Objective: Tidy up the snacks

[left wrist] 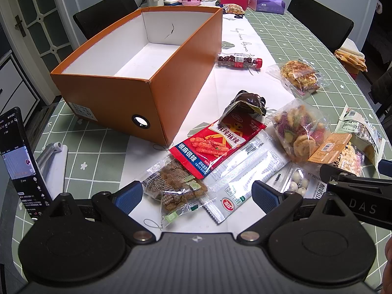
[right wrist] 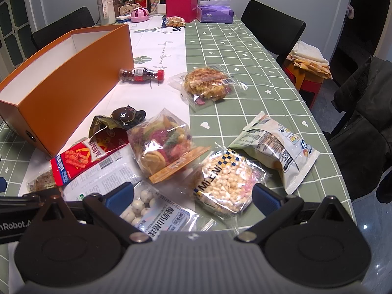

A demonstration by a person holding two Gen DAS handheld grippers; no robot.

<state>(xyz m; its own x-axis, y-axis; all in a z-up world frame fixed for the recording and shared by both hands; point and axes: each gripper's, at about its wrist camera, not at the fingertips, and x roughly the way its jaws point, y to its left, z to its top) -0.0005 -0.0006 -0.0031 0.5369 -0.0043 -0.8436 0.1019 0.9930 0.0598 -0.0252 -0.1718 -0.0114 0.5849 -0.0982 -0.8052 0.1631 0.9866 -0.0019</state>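
Both grippers, left gripper point(left wrist: 197, 194) and right gripper point(right wrist: 193, 196), jaws released, hover over the snack-strewn green-checked bench point(right wrist: 220, 49), orange box point(left wrist: 127, 73) upper left.

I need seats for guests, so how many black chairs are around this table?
3 show: a black chair behind the orange cardboard box, a black chair at the green checked tablecloth's far right, and a chair draped with a dark coat nearer right. Others may be hidden.
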